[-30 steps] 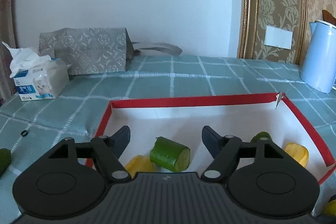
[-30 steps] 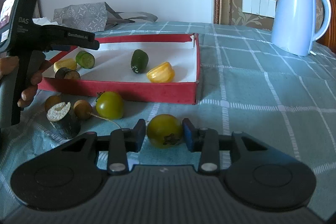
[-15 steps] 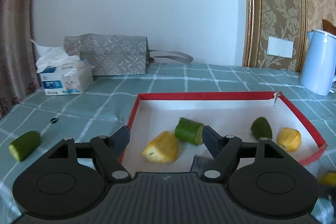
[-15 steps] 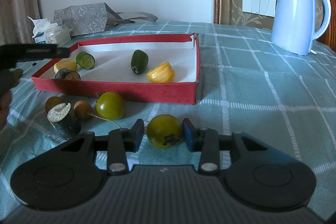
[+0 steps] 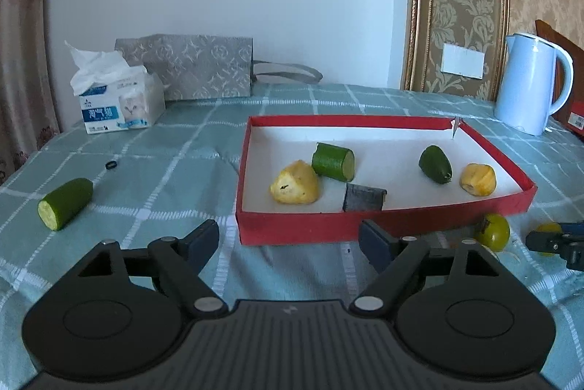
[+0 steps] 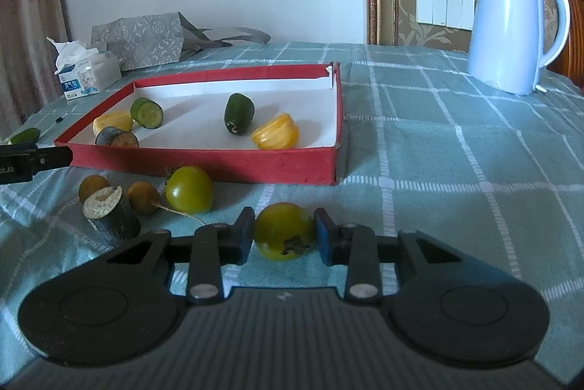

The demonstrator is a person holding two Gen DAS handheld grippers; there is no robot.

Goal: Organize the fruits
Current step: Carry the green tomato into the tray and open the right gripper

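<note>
Task status: partly complete. The red tray (image 6: 204, 167) on the checked tablecloth (image 6: 456, 171) already holds five pieces: two cucumber sections (image 5: 334, 161), two yellow fruit pieces (image 5: 295, 183) and one dark cut piece (image 5: 363, 198). Outside the tray remain a green tomato (image 6: 189, 189), two small brown fruits (image 6: 143, 197), a dark cut piece with a pale face (image 6: 109, 213), all just in front of the tray's near wall, and a cucumber piece (image 5: 65, 203) well apart to the tray's left. The right gripper (image 6: 284, 236) has just closed its jaws onto a yellow-green tomato (image 6: 284, 231), which rests on the cloth. The left gripper (image 5: 288, 242) has just widened its jaws; they are empty and stand before the tray
</note>
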